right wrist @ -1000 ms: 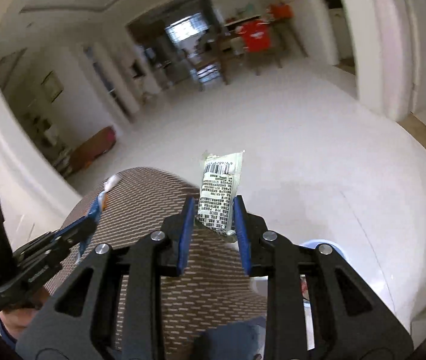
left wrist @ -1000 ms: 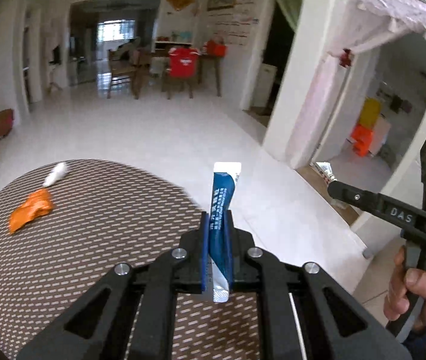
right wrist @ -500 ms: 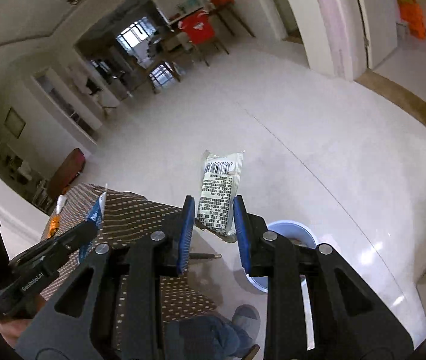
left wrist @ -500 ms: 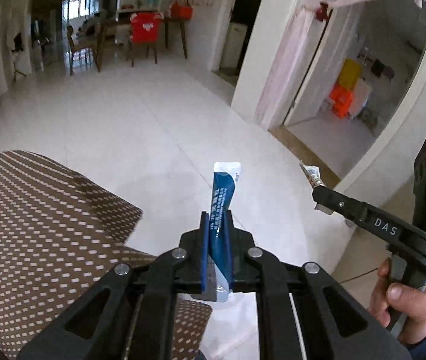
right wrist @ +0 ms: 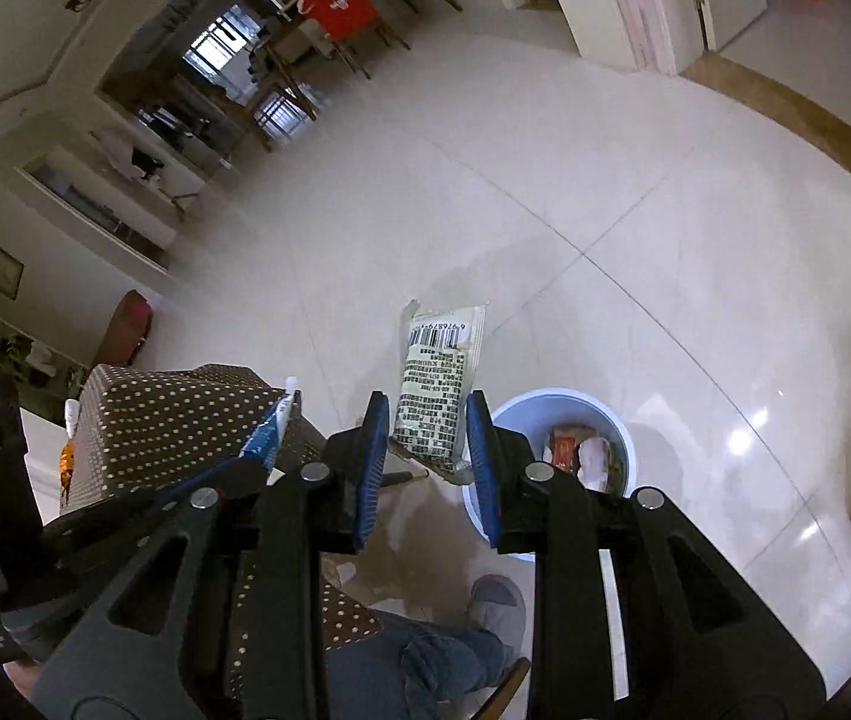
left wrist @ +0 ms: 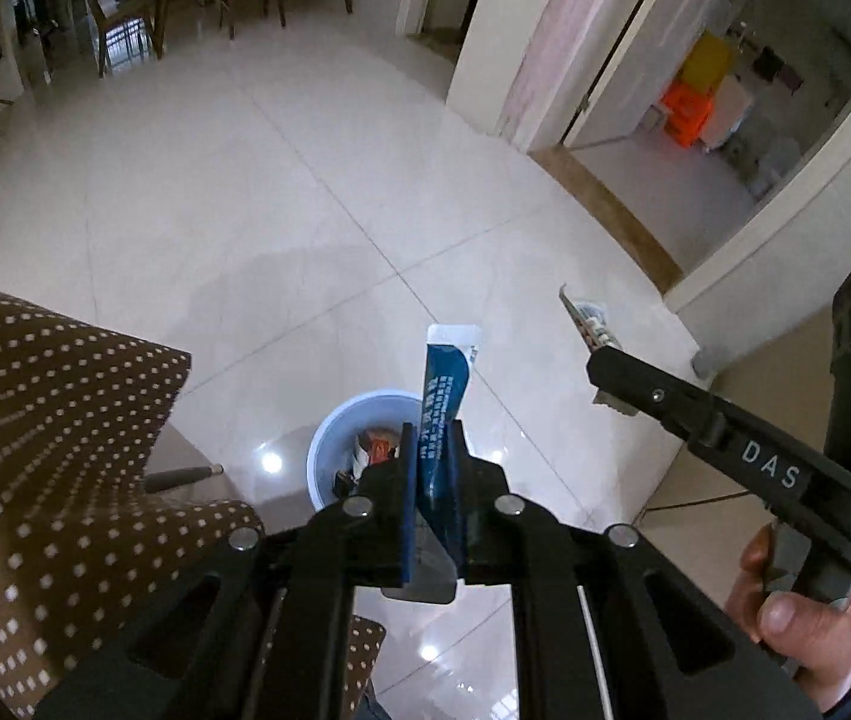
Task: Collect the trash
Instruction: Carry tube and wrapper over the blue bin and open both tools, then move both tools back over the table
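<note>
**Both wrappers over the bin**

My left gripper (left wrist: 431,450) pinches a blue-and-white foil sachet (left wrist: 446,384); my right gripper (right wrist: 428,432) clamps a pale printed barcode wrapper (right wrist: 434,396). The round pale-blue plastic bin (left wrist: 329,450) sits on the floor, at 11 o'clock of my left jaws.

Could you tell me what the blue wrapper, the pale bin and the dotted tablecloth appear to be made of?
Blue wrapper: probably glossy plastic film, thin and flat with a sealed white end.
Pale bin: likely smooth moulded plastic with an even, thin rim.
Dotted tablecloth: seems woven fabric, matte, draping in soft folds.
</note>
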### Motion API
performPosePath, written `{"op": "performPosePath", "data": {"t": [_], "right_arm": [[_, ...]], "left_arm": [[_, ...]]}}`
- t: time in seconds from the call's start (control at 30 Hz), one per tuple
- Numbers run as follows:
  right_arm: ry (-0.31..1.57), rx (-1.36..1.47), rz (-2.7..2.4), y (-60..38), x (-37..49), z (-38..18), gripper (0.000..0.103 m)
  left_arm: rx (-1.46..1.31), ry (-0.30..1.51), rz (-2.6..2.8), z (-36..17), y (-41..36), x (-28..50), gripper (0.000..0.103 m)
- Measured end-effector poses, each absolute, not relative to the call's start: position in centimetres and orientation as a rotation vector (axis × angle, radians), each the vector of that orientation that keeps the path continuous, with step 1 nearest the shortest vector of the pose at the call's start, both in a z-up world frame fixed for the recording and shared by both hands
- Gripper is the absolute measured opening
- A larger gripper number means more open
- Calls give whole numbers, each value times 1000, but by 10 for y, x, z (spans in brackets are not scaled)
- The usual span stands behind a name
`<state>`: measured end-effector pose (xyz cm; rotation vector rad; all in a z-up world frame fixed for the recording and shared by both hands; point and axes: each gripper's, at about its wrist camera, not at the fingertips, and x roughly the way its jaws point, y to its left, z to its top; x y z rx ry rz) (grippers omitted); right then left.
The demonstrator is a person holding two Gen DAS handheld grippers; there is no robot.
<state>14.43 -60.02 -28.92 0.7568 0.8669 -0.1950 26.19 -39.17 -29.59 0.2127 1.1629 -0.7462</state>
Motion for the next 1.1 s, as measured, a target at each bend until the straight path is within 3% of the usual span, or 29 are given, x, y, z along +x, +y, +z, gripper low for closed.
{"op": "performPosePath", "data": {"t": [0.1, 0.13, 0.17, 0.2, 0.23, 0.27, 0.4, 1.1], "right_arm": [[883, 778, -195, -605, 149, -301, 30], [888, 786, -199, -608, 149, -306, 32], [896, 812, -202, -609, 149, -312, 50], [901, 838, -198, -609, 151, -316, 61], [905, 865, -194, -611, 151, -322, 72], [911, 873, -203, -610, 152, -324, 77], [918, 880, -253, -611, 147, -326, 97], [796, 735, -339, -568, 133, -230, 97]], "left_arm": [[238, 1224, -744, -312, -401, 270, 14], [243, 1238, -743, -315, -403, 272, 27], [241, 1245, -748, -317, -404, 274, 48], [238, 1233, -743, -316, -404, 275, 61], [238, 1210, -724, -313, -402, 275, 81], [235, 1173, -697, -308, -398, 275, 89], [239, 1133, -660, -293, -390, 278, 89], [155, 898, -681, -183, -319, 250, 89]]}}
